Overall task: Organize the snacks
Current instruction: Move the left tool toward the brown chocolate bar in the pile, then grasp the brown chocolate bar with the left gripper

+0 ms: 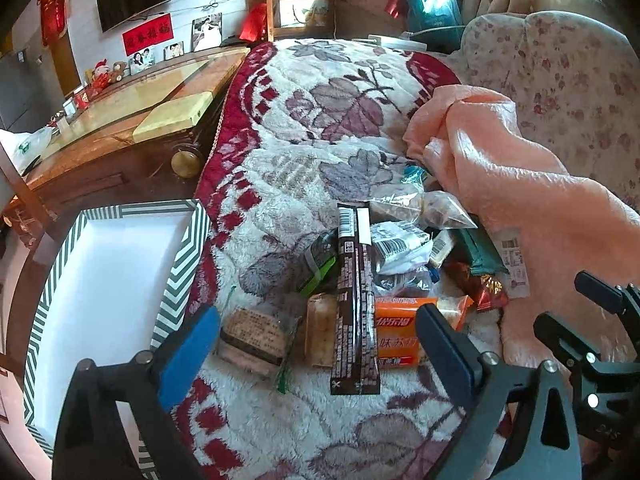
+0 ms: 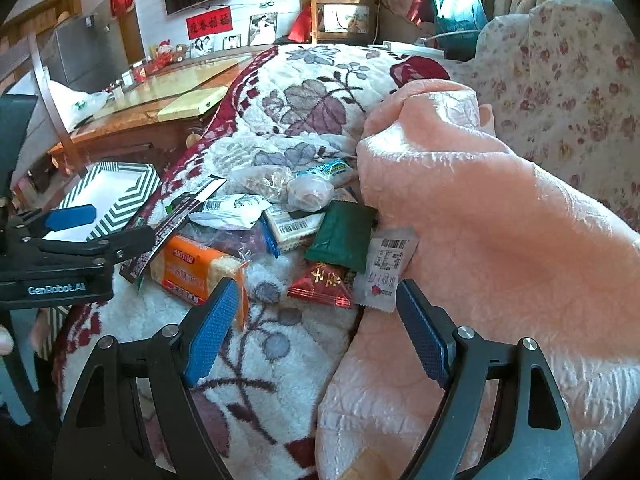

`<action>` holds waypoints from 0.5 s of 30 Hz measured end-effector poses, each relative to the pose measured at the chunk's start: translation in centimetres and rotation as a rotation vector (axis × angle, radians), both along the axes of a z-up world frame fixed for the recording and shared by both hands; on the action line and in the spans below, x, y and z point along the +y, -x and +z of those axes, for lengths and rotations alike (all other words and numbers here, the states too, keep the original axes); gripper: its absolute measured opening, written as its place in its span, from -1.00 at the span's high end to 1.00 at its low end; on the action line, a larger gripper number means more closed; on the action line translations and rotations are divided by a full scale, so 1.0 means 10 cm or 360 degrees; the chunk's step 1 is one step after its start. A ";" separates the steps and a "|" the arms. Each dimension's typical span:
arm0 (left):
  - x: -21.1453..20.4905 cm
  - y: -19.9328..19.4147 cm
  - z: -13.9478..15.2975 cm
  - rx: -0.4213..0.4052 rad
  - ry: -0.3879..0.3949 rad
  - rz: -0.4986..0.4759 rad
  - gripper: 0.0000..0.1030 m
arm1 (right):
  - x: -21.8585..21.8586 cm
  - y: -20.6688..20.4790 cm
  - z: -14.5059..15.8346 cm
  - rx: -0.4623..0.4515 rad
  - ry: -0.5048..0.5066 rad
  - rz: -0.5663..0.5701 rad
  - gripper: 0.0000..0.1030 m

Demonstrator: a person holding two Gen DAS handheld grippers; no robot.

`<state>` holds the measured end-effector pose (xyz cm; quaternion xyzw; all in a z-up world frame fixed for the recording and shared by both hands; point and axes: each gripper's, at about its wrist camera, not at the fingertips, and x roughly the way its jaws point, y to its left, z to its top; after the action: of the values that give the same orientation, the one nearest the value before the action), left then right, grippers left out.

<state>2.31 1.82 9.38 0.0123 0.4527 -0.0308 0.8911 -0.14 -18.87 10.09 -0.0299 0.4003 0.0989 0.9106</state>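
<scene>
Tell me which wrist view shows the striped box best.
The left wrist view: the striped box sits close, its white inside and green-striped walls open to the camera. The right wrist view shows the same box farther off, smaller, partly hidden behind the left gripper.

left hand-held gripper (image 2: 116, 236) body: "GenRobot.AI" | snack wrappers, red wall banner (image 2: 209, 23): characters not legible

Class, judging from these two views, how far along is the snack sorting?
Done: nothing, since the striped box looks empty. In hand: nothing; the left gripper is open over the long dark bar, and the right gripper is open too. Left: the whole snack pile on the blanket.
</scene>
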 end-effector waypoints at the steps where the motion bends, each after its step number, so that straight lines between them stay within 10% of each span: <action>1: 0.00 -0.01 -0.01 0.0004 0.0001 -0.0003 -0.90 | 0.00 -0.01 0.00 0.0004 -0.0005 0.0003 -0.58; 15: -0.08 -0.25 -0.19 0.0118 -0.0030 -0.0046 -0.64 | -0.06 -0.05 -0.03 0.0029 -0.0046 -0.0009 -0.58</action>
<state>4.77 1.05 7.47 0.0262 0.4855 -0.0397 0.8730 0.38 -19.42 9.76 -0.0147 0.4071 0.1023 0.9075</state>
